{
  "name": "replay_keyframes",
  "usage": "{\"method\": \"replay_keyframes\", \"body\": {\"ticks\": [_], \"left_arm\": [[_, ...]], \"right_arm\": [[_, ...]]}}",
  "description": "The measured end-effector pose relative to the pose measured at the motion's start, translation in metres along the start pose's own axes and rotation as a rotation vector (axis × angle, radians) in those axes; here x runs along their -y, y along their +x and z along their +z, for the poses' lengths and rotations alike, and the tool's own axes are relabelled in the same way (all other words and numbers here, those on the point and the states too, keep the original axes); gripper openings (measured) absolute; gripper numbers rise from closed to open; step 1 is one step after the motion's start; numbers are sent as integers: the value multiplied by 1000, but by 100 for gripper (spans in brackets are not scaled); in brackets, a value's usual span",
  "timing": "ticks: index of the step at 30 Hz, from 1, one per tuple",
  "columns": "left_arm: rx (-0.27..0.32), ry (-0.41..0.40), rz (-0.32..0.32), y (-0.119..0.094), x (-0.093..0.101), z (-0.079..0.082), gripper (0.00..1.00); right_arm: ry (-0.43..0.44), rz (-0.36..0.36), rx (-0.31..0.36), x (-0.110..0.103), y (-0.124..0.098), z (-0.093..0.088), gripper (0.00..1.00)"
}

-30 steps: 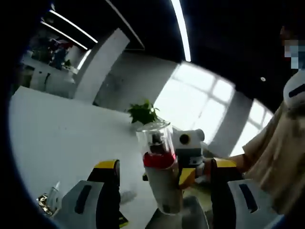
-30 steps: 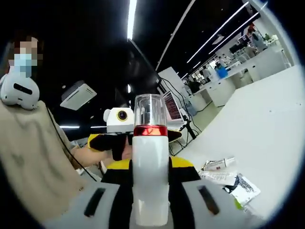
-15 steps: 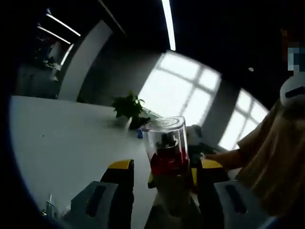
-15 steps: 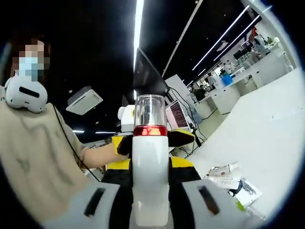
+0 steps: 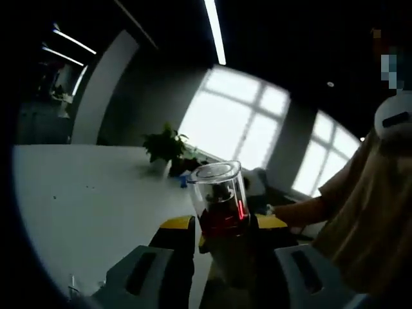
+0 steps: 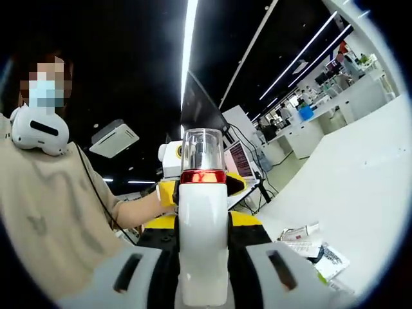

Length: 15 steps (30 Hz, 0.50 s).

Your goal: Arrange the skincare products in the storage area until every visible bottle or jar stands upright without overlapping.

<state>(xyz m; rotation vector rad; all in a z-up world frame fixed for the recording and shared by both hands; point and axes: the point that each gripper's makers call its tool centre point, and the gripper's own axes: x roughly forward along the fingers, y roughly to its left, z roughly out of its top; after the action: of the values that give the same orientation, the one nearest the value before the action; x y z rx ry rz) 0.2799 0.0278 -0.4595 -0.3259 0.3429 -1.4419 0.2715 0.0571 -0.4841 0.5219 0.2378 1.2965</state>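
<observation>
A white bottle [image 6: 203,244] with a red band and a clear cap is held upright in the air, between both grippers. My right gripper [image 6: 203,222] is shut on its white body, a yellow-tipped jaw on each side. My left gripper [image 6: 201,188] comes from the far side, and its yellow fingertips [image 6: 166,192] hug the bottle at the red band. In the left gripper view the bottle's clear cap [image 5: 217,187] rises between the jaws of my left gripper [image 5: 225,225], which sit tight against it.
A white table [image 6: 367,187] lies to the right, with a few tubes and sachets [image 6: 309,241] lying flat on it. A potted plant [image 5: 165,147] stands at the table's far edge. A person in a beige shirt [image 6: 45,219] holds the grippers.
My left gripper's jaws have narrowed from wide apart to tight around the bottle's red band. The right gripper kept its hold. Both views shifted slightly.
</observation>
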Motion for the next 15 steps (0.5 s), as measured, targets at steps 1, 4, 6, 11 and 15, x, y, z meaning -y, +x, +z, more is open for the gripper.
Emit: {"method": "replay_keyframes", "body": {"ticks": [1, 4, 6, 11, 15], "left_arm": [[1, -2, 5, 1, 0, 1, 28], [-23, -55, 25, 4, -3, 3, 27], [-34, -68, 34, 7, -4, 4, 26], [-73, -12, 72, 19, -10, 10, 25], [-108, 87, 116, 32, -19, 14, 25]], "right_arm": [[-2, 1, 5, 1, -1, 1, 26], [2, 2, 14, 1, -2, 3, 26], [-3, -1, 13, 3, -3, 5, 27], [-113, -64, -39, 15, -8, 11, 28], [-249, -154, -131, 31, -13, 16, 29]]}}
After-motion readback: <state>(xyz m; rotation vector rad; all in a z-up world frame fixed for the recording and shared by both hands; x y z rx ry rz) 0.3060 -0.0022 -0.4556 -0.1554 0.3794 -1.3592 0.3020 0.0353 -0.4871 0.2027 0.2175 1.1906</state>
